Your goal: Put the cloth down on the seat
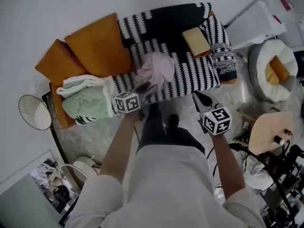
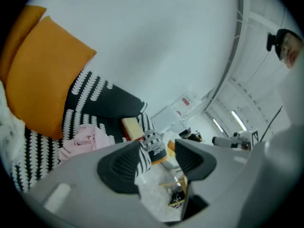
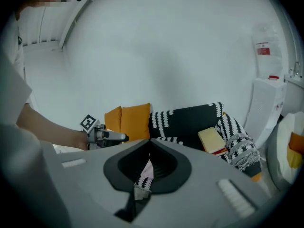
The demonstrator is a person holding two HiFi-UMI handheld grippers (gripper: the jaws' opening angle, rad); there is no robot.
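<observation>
A crumpled pink cloth point(image 1: 154, 68) lies on the sofa seat point(image 1: 190, 72), which is covered by a black-and-white patterned throw. In the left gripper view the pink cloth point(image 2: 85, 137) rests on the throw, left of the jaws. My left gripper point(image 1: 145, 90) hovers just in front of the cloth's near edge; its jaws point(image 2: 159, 153) stand apart with nothing between them. My right gripper point(image 1: 200, 98) hangs off the sofa's front edge, right of the cloth. Its pads point(image 3: 149, 144) are together, and they hold nothing.
Two orange cushions point(image 1: 97, 46) lean at the sofa's left. Green and white folded cloths point(image 1: 85, 99) lie on the left end. A tan book point(image 1: 196, 41) sits on the right end. A round pet bed point(image 1: 275, 70), a small wooden table point(image 1: 266, 129) and a racket point(image 1: 34, 112) stand nearby.
</observation>
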